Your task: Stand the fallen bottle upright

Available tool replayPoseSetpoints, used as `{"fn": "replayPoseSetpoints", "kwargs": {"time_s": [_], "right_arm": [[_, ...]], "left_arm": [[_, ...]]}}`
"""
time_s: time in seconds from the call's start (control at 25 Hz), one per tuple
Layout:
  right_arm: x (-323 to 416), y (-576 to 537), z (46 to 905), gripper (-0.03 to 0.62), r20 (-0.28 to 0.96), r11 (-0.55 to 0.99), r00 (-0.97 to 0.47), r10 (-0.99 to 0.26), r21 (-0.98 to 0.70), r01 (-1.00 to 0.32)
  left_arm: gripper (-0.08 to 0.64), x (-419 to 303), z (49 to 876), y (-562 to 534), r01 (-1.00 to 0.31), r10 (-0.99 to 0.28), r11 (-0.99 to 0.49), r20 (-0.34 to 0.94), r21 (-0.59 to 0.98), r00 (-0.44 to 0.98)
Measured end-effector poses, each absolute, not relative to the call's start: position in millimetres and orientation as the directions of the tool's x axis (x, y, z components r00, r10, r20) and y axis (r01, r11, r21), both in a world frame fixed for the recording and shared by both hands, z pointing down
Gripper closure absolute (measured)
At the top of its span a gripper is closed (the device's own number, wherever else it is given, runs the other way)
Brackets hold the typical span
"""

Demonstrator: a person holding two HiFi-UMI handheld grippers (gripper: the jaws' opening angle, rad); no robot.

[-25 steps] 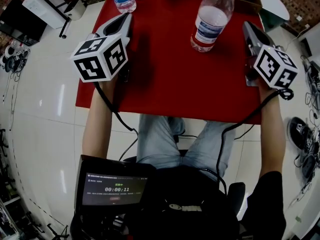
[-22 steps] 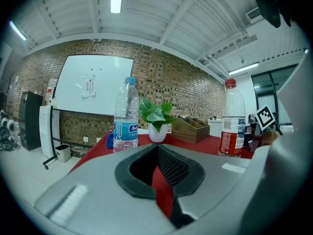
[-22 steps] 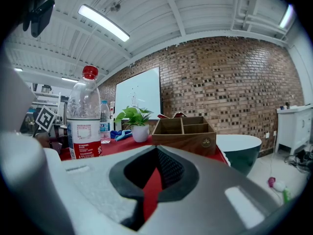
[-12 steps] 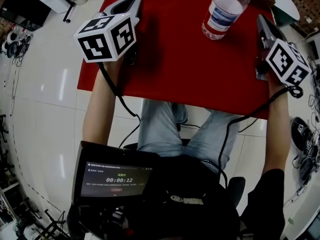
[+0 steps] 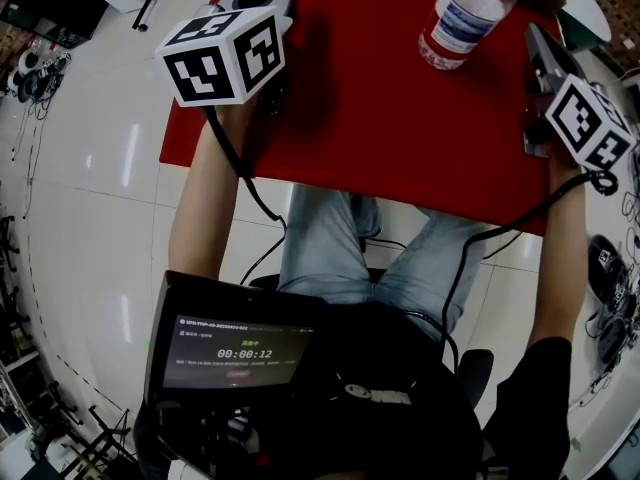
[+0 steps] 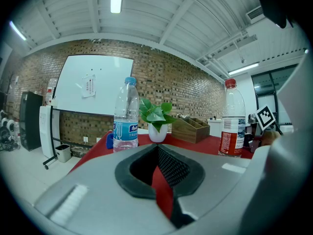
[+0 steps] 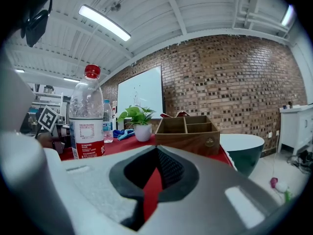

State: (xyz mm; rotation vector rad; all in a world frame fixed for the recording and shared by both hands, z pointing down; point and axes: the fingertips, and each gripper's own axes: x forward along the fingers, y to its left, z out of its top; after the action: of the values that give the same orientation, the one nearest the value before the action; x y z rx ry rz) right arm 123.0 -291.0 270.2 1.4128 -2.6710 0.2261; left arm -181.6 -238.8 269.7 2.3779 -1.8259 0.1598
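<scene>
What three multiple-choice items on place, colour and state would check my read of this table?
1. In the left gripper view, the plant stands: A) between the blue-labelled bottle and the red-labelled bottle B) left of both C) right of both.
2. The red-labelled bottle's cap is: A) blue B) red C) white.
3. The right gripper is: A) open B) shut on a bottle C) shut, empty.
1 A: its leaves show between them. 2 B: a red cap tops it. 3 C: jaws together, nothing between.
</scene>
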Motion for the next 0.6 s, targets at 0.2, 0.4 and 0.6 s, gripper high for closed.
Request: {"fn": "replayPoseSetpoints", "kwargs": {"time_s": [0.2, 0.4, 0.6], "right_arm": [[121.4, -289.8, 269.4, 0.589, 0.164, 0.563, -0.567, -0.807, -0.079, -0.823], [125.7, -289.8, 267.0, 0.589, 0.159, 0.546, -0.551, -0.82, -0.075, -0.834], [121.5, -289.0, 274.0, 0.589, 0.165, 0.549, -0.556, -0.814, -0.09, -0.831]], "left_arm": [[0.554, -182.3, 269.3, -238.3, -0.966, -0.951, -0.254, 0.168, 0.045, 0.258], [0.554, -179.9, 267.5, -240.4, -0.964, -0.951, -0.261, 0.161, 0.046, 0.265], [0.554, -187.5, 266.4, -234.1, -0.972, -0.958, -0.233, 0.169, 0.028, 0.234]]}}
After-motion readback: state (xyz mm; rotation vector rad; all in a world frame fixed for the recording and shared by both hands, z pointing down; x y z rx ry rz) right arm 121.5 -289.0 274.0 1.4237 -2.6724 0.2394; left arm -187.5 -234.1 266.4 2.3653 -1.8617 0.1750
